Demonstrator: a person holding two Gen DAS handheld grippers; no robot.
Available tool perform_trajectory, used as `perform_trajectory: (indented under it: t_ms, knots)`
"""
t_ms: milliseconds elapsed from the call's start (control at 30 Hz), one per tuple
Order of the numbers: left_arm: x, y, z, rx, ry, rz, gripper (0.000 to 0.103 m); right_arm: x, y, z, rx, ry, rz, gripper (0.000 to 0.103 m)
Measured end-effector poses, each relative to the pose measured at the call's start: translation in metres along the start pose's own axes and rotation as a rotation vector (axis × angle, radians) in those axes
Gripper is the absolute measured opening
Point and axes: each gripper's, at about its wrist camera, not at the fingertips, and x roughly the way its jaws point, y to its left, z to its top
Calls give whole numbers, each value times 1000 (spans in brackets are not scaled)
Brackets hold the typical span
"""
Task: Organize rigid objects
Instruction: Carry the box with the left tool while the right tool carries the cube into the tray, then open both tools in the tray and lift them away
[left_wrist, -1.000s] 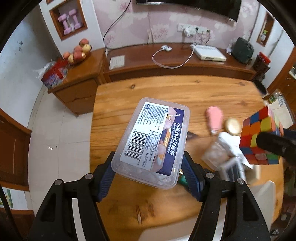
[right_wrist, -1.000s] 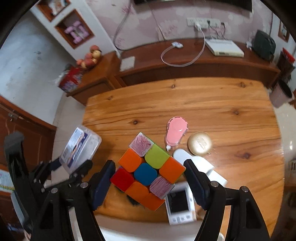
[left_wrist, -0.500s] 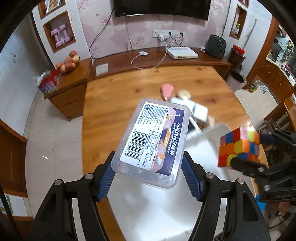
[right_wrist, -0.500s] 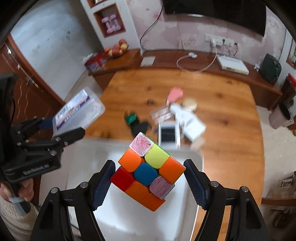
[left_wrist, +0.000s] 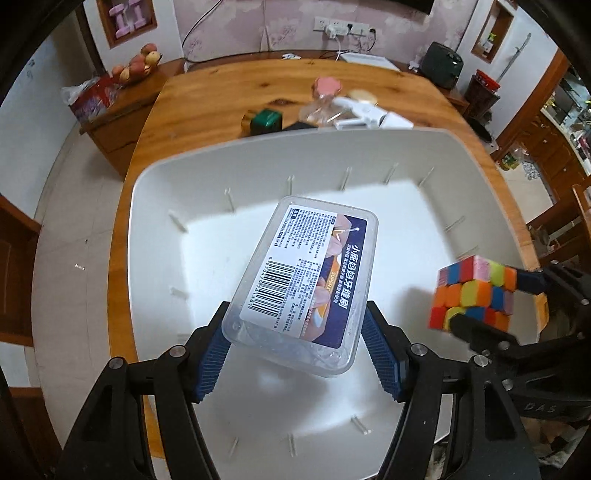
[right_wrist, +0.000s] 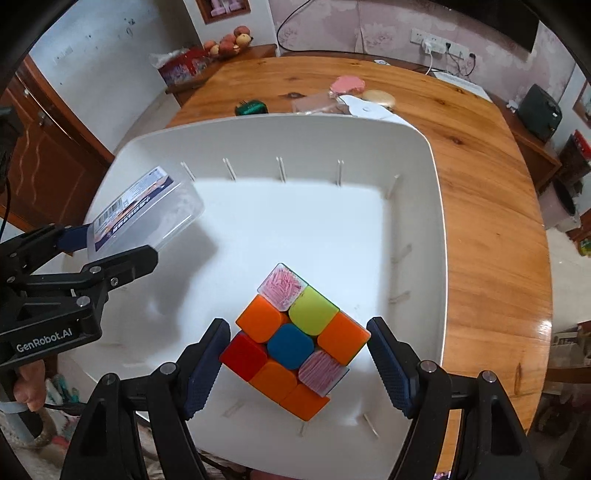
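Observation:
My left gripper (left_wrist: 295, 350) is shut on a clear plastic box with a blue label (left_wrist: 306, 280) and holds it over the white bin (left_wrist: 207, 177). It also shows in the right wrist view (right_wrist: 144, 210) at the left. My right gripper (right_wrist: 295, 362) is shut on a multicoloured puzzle cube (right_wrist: 293, 341), held above the bin's floor (right_wrist: 421, 192). The cube shows in the left wrist view (left_wrist: 472, 293) at the right, over the bin's right side.
The bin sits on a round wooden table (right_wrist: 487, 236). Beyond its far rim lie a green box (left_wrist: 264, 122), a pink brush (right_wrist: 347, 85), a round gold case (right_wrist: 378, 99), a clear packet (right_wrist: 317, 105) and white items (left_wrist: 373, 116).
Both grippers have moved back and down with their objects. They now hang over the white bin instead of the table's middle, and the bin fills both views.

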Motion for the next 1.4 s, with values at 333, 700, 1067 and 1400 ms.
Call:
perform_trajectory:
  t_ms: [333, 700, 1067, 1400]
  knots:
    - [12, 0, -22, 4, 9, -22, 74, 16, -9, -8, 14, 58, 12, 78]
    - [8, 4, -23, -13, -31, 8, 100, 3, -17, -14, 55, 20, 21, 82]
    - [3, 13, -29, 7, -99, 120, 100, -5, -20, -19, 69, 0, -3, 82]
    - [2, 12, -27, 2, -93, 97, 100, -3, -16, -25, 62, 40, -59, 78]
